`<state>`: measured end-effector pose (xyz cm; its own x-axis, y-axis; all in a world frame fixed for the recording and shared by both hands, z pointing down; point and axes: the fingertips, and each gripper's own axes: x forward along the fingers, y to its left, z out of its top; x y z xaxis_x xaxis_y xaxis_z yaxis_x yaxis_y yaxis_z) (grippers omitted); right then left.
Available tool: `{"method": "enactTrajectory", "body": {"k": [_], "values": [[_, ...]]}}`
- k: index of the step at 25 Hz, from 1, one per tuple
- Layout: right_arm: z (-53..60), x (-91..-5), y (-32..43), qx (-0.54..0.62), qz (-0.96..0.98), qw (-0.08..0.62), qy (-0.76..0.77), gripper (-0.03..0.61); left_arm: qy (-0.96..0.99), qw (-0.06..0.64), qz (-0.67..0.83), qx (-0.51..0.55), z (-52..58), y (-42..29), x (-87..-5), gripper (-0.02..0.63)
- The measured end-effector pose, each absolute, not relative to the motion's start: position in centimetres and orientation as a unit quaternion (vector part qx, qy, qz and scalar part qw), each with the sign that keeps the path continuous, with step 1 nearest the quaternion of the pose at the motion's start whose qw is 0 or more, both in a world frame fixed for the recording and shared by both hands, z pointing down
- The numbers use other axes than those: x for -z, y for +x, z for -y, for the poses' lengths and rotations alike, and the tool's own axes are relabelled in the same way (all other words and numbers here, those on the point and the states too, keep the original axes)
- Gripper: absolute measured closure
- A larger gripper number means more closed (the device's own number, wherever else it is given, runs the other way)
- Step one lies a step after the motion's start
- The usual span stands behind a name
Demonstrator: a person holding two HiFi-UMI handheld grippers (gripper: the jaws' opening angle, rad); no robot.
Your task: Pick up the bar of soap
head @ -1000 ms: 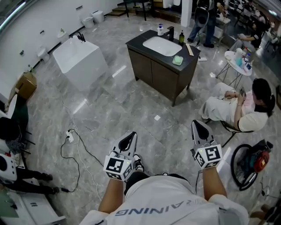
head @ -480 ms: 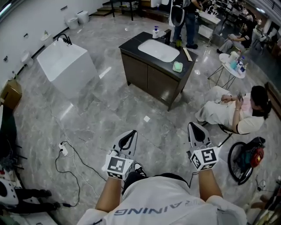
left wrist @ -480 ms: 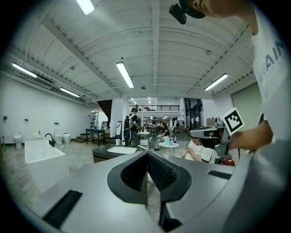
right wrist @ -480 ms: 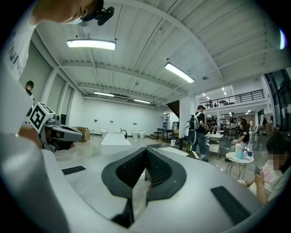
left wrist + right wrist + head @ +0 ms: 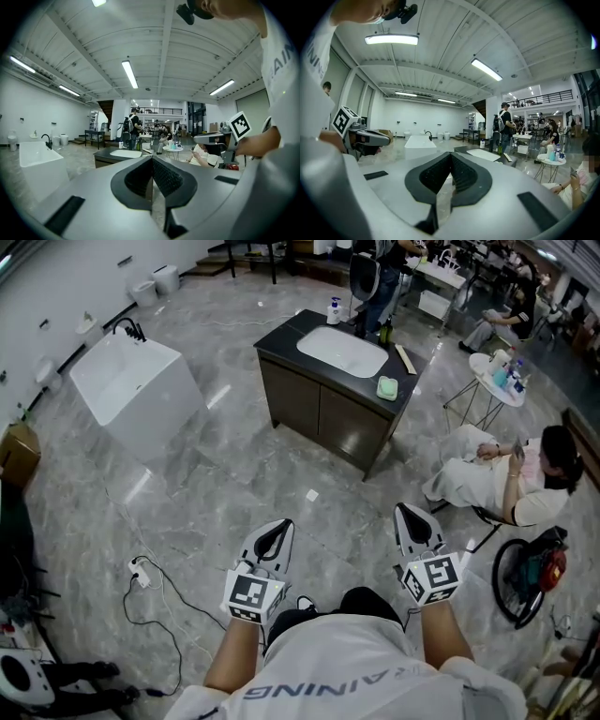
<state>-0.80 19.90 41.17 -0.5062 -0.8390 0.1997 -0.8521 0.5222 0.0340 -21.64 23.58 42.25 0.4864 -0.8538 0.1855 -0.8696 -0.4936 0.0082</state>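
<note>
A pale green bar of soap lies on the right end of a dark vanity counter with a white sink, far ahead across the floor. My left gripper and right gripper are held out at waist height, well short of the vanity. Both point toward it. In the left gripper view the left gripper has its jaws together with nothing between them. The right gripper looks the same in the right gripper view, shut and empty. The vanity shows small beyond the jaws.
A white freestanding basin stands at the left. A seated person and a small round table are at the right, with a wheel and red bag nearer. A cable and plug strip lie on the grey floor. A person stands behind the vanity.
The head view has shifted, and the basin and floor cable now lie further left. Both grippers stand a little higher in the frame, still shut.
</note>
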Motion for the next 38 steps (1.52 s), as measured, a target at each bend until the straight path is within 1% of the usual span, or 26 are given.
{"method": "enactTrajectory", "body": {"k": [7,16,24,29,38], "values": [[-15.6,-41.6,-0.5,-0.048,0.862,0.088,0.497,0.563,0.864,0.063,0.494,-0.078,-19.1,-21.5,-42.5,0.612],[-5.3,-42.5,2.0,-0.06,0.868,0.067,0.489,0.563,0.849,0.069,0.518,-0.08,-9.3,-19.6,-42.4,0.612],[3.0,-44.0,7.2,-0.081,0.87,0.066,0.481,0.563,0.842,0.058,0.528,-0.1,-0.5,-15.4,-41.6,0.612],[6.6,-44.7,9.9,-0.085,0.869,0.063,0.482,0.563,0.841,0.063,0.526,-0.113,3.2,-13.0,-42.1,0.612],[11.4,-45.3,13.5,-0.092,0.859,0.05,0.502,0.563,0.857,0.05,0.497,-0.127,10.1,-9.6,-42.3,0.612]]}}
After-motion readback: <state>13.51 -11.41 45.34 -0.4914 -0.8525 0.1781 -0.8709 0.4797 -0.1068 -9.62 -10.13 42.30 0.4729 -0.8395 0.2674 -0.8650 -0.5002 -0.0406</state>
